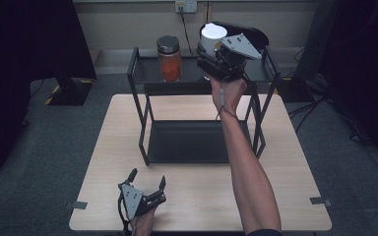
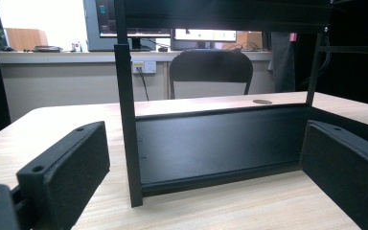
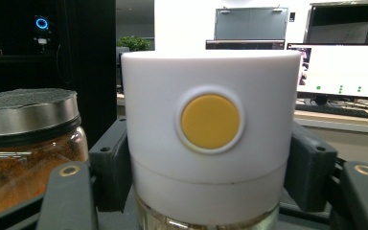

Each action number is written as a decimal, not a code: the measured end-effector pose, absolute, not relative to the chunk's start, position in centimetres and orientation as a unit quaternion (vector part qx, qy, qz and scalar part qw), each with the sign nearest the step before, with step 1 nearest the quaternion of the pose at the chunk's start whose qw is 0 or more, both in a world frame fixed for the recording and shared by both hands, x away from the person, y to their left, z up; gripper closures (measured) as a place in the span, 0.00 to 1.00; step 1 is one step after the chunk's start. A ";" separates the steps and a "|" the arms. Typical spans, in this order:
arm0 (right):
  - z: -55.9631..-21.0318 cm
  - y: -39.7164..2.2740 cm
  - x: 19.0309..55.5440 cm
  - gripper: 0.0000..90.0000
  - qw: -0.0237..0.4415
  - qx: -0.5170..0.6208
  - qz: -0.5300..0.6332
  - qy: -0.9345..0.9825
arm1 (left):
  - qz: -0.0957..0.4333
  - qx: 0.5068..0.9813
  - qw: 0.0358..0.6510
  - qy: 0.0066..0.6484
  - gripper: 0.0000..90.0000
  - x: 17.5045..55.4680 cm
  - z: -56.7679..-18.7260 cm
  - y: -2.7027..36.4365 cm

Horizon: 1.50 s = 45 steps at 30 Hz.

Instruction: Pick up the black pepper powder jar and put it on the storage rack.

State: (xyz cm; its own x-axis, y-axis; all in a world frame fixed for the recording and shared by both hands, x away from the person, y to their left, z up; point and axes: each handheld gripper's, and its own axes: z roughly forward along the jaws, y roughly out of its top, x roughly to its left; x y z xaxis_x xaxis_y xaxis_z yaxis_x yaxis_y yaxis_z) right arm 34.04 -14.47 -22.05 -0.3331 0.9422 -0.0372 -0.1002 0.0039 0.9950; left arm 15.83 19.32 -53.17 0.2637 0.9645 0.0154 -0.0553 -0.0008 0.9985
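Observation:
My right gripper (image 1: 209, 49) is shut on a jar with a white lid (image 1: 213, 33), held upright over the right half of the black rack's top shelf (image 1: 145, 72). In the right gripper view both jaws press the sides of the white lid (image 3: 211, 158), which has a yellow round spot on its front, with glass showing just beneath it. Whether the jar's base touches the shelf is hidden. My left gripper (image 1: 148, 178) lies low at the table's front left, open with nothing between its pads (image 2: 67, 165).
A glass jar of orange powder with a dark lid (image 1: 169, 59) stands on the top shelf, just left of the held jar (image 3: 26, 148). The rack's lower tray (image 1: 192, 142) and a thin upright post (image 2: 126, 124) lie ahead of the left gripper. A chair (image 2: 211, 72) stands beyond the table.

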 end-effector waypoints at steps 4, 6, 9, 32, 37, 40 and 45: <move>-22.1 -14.6 34.2 0.34 0.432 0.381 0.597 0.558 | 0.445 0.550 0.574 0.413 0.03 15.8 -53.2 19.3; -22.1 -14.6 34.3 0.34 0.432 0.382 0.598 0.557 | 0.445 0.550 0.574 0.412 0.03 15.8 -53.2 19.3; -22.0 -14.7 34.4 0.34 0.426 0.386 0.599 0.557 | 0.445 0.550 0.574 0.412 0.03 15.8 -53.2 19.3; -21.6 -14.8 34.8 0.31 0.412 0.393 0.602 0.559 | 0.445 0.551 0.571 0.415 0.03 15.9 -53.1 19.2; -22.1 -14.5 34.5 0.25 0.428 0.383 0.603 0.554 | 0.445 0.551 0.572 0.415 0.03 15.9 -53.1 19.2; -22.3 -14.5 34.5 0.17 0.427 0.380 0.606 0.553 | 0.445 0.550 0.573 0.414 0.03 15.8 -53.1 19.3; -23.0 -13.7 33.9 0.02 0.446 0.379 0.607 0.537 | 0.445 0.550 0.573 0.414 0.03 15.8 -53.2 19.2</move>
